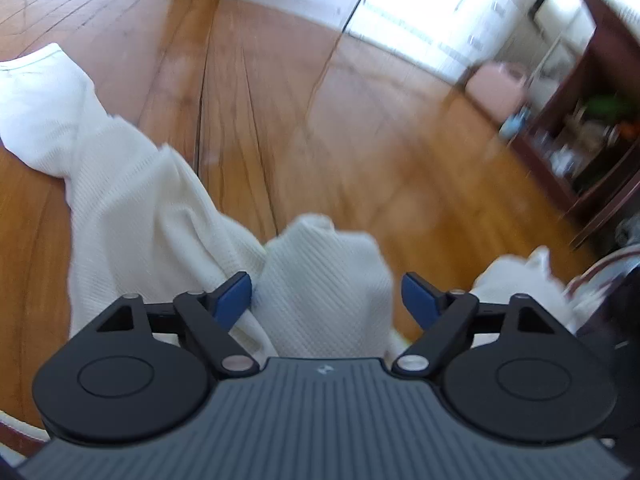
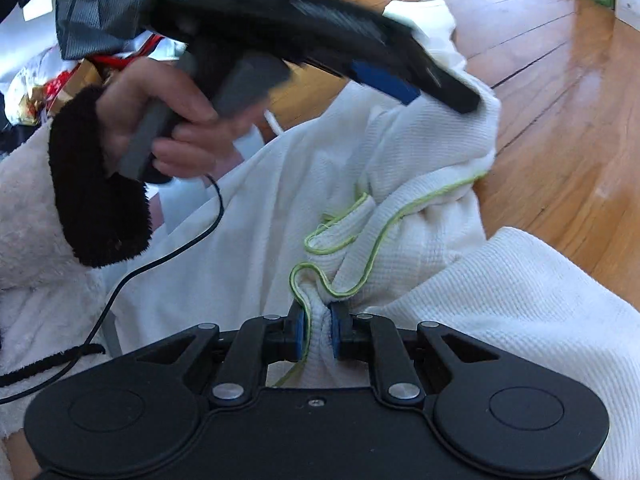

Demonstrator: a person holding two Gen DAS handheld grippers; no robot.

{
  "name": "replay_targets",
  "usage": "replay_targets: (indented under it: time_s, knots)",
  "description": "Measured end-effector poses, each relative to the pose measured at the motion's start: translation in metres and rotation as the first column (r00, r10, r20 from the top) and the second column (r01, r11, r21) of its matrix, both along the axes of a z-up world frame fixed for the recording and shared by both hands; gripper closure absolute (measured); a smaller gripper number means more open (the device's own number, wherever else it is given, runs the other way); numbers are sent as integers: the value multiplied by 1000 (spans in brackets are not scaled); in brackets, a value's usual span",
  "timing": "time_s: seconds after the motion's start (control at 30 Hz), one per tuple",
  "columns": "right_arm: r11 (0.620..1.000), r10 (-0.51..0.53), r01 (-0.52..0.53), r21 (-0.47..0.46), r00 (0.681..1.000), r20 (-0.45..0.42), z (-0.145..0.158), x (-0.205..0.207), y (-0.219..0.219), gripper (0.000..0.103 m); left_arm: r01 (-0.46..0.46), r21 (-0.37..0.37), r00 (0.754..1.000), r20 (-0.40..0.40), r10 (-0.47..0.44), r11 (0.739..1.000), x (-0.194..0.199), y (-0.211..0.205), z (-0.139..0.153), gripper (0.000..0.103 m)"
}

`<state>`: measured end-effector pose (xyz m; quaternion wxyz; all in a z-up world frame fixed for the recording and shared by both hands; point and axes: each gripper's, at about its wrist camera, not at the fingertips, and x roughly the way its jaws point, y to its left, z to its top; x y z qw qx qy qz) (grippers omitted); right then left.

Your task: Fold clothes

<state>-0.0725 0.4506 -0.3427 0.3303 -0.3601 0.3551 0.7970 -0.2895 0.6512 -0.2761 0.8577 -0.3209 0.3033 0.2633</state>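
White garment (image 2: 404, 216): waffle-knit cotton-like cloth with a fine ribbed grid texture, soft and limp, edges finished in thin lime-green overlock stitching that loops and curls where the fabric bunches. It lies crumpled on the wooden floor (image 1: 360, 140), which is glossy orange-brown planking with dark seams between boards. Right hand-held gripper (image 2: 319, 334): black plastic linkage arms with metal pivot pins, blue pads; jaws closed tight on a pinched fold of the garment's green-stitched edge, cloth gathered into a narrow pleat between the pads. Left hand-held gripper (image 1: 328, 300): same black build, ribbed grey housing, blue pads standing wide apart; a hump of the garment sits between them, but the pads do not press on it. In the right wrist view this gripper (image 2: 404, 88) hangs blurred above the garment's upper folds, gripped by the person's hand (image 2: 160, 120) at a grey handle; the sleeve cuff (image 2: 96, 176) is black fleece over a fluffy white sleeve. A thin black cable (image 2: 160, 256) trails across the garment's left part. Beyond the garment, far right, a dark red-brown shelf (image 1: 592, 120) holds small, blurred items.
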Motion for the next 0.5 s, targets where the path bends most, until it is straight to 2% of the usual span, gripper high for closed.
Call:
replay_targets:
  time_s: [0.03, 0.07, 0.1, 0.13, 0.17, 0.23, 0.37, 0.4, 0.47, 0.5]
  knots:
    - [1000, 19, -18, -15, 1000, 8, 0, -1, 3, 86, -5, -11, 1000, -9, 5, 1000, 2, 0, -5, 21]
    - [999, 38, -38, -31, 999, 16, 0, -1, 7, 86, -16, -13, 1000, -9, 16, 1000, 2, 0, -7, 29]
    - [997, 54, -53, -50, 998, 26, 0, -2, 8, 85, -24, -4, 1000, -15, 24, 1000, 2, 1, -7, 59]
    - [995, 70, -67, -71, 997, 36, -1, -3, 8, 84, -29, 10, 999, -25, 29, 1000, 2, 1, -5, 74]
    - [995, 73, -69, -77, 996, 50, -1, -3, 7, 84, -27, 26, 999, -37, 28, 999, 1, 1, -2, 81]
    - [996, 75, -72, -47, 994, 81, 3, -1, 1, 84, -31, 73, 999, -33, 34, 997, -5, -2, 7, 85]
    - [995, 73, -81, 55, 988, 133, 13, -1, -8, 92, -77, 167, 997, 28, 73, 983, -24, -8, 31, 87]
    - [994, 53, -66, 87, 987, 151, 21, 2, -7, 93, -110, 187, 990, 106, 91, 976, -35, -10, 42, 87]
    - [988, -10, -18, 152, 984, 180, 38, 11, -3, 93, -161, 188, 952, 288, 102, 969, -58, -12, 64, 87]
    - [984, -61, 28, 174, 980, 187, 48, 18, 3, 93, -166, 174, 942, 319, 104, 971, -64, -11, 70, 87]
